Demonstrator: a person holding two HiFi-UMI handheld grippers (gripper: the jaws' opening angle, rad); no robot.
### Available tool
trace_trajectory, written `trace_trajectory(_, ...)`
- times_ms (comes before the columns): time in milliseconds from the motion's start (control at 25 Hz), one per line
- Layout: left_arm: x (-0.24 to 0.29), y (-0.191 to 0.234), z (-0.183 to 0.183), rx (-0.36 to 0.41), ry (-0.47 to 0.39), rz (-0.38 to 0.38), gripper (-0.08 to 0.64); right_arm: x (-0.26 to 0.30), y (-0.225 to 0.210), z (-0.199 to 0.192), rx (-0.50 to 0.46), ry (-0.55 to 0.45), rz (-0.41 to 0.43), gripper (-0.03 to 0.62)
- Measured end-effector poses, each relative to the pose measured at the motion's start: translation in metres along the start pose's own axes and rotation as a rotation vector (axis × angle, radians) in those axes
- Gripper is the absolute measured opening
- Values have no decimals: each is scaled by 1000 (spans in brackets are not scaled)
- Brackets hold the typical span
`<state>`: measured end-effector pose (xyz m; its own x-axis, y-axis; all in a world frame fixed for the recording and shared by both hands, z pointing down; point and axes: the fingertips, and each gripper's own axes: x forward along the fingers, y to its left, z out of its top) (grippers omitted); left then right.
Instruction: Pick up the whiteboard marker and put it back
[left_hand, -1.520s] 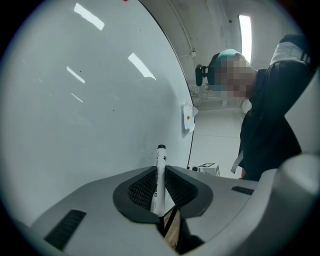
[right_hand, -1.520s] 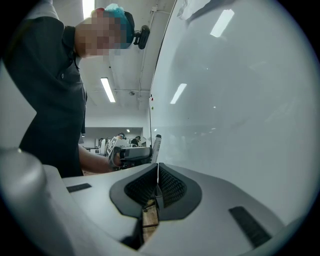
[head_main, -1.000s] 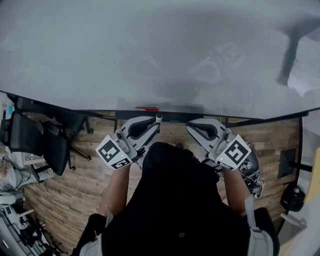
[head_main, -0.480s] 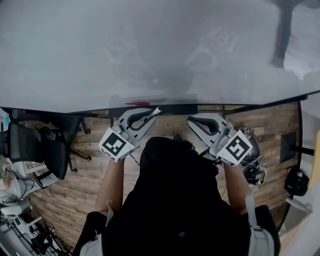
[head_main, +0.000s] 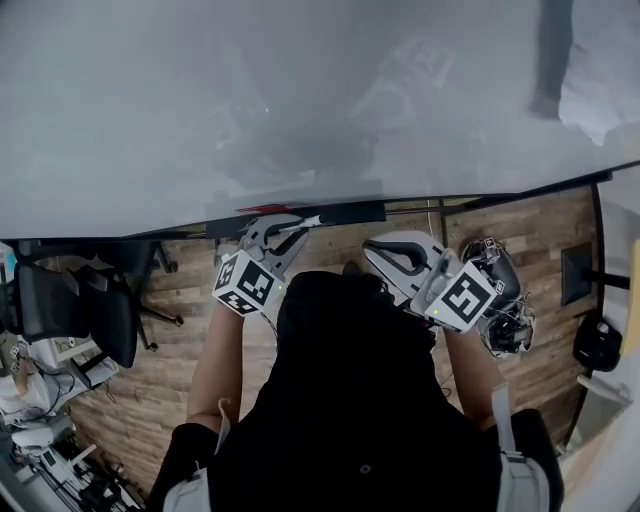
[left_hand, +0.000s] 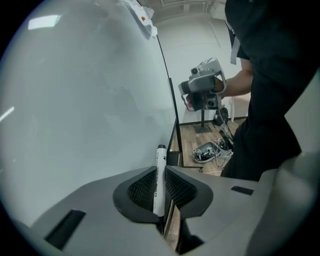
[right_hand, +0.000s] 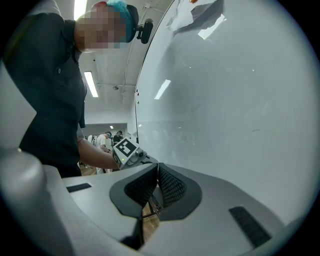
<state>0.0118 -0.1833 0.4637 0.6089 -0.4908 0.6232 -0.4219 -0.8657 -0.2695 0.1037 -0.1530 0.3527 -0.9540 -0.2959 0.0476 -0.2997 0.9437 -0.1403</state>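
Our left gripper (left_hand: 160, 175) pinches the slim white, black-capped whiteboard marker (left_hand: 160, 159) just beside the large white whiteboard (left_hand: 90, 100); our right gripper (right_hand: 156, 170) is closed and empty. If we release the marker tilted, we risk it rolling off the whiteboard's black ledge (head_main: 350, 212).

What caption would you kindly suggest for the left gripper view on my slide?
The left gripper holds a whiteboard marker between its jaws, close beside the whiteboard.
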Motion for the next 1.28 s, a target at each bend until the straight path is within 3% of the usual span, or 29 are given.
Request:
trace_trajectory(200,24,-7,-17,100,100,-47,66,-9,-6,-6,21,13,-26,20)
trace_trajectory(680,64,-22,-56,169,244,-143,66,-20,-5,-26,46,34,-51,20)
trace_trajectory(960,74,-21,-70,135,290,-135,66,-25,-5,-33,61,40,-70,20)
trace_trajectory(1280,83,-18,-76,152,338,-126,67,-28,-8,-31,60,27,-81,20)
